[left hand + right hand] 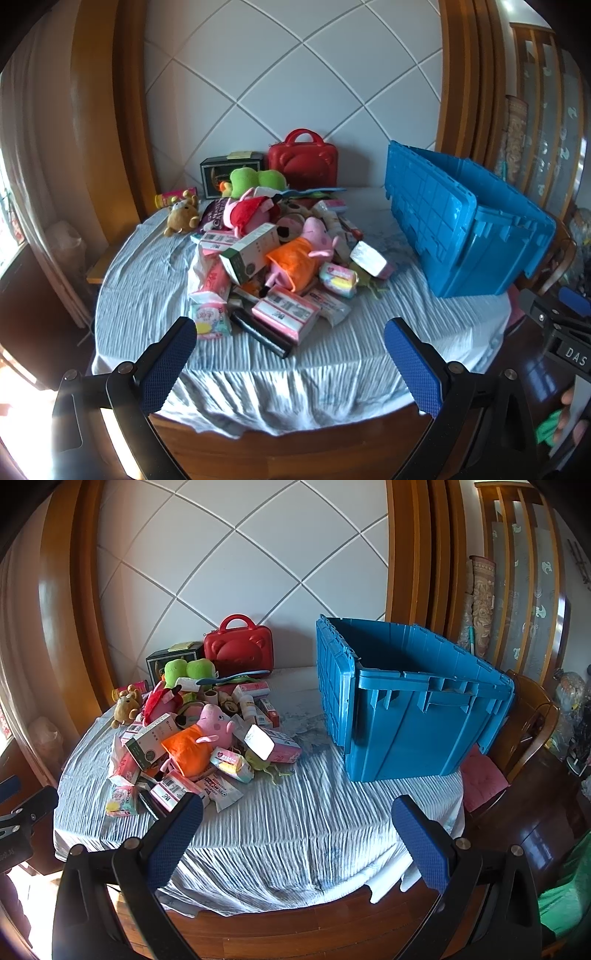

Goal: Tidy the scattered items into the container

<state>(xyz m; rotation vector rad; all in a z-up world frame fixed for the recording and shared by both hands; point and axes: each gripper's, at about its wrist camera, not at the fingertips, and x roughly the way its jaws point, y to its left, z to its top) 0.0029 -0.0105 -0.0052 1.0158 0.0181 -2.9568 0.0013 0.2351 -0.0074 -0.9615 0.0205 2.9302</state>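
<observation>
A heap of items lies on the round table: a pink pig plush in orange (301,254) (201,738), a green-white box (249,253) (147,744), pink tissue packs (286,314) (171,792), a brown bear plush (181,218) (125,703), a green frog plush (255,181) (188,670). The open blue crate (461,221) (413,701) stands at the right. My left gripper (290,332) is open and empty, near the table's front edge, short of the heap. My right gripper (297,810) is open and empty, over the front of the cloth.
A red case (303,158) (238,650) and a dark box (229,171) (166,659) stand at the back by the wall. A white-blue cloth (258,369) (295,812) covers the table. A wooden chair with pink cushion (484,775) is at the right.
</observation>
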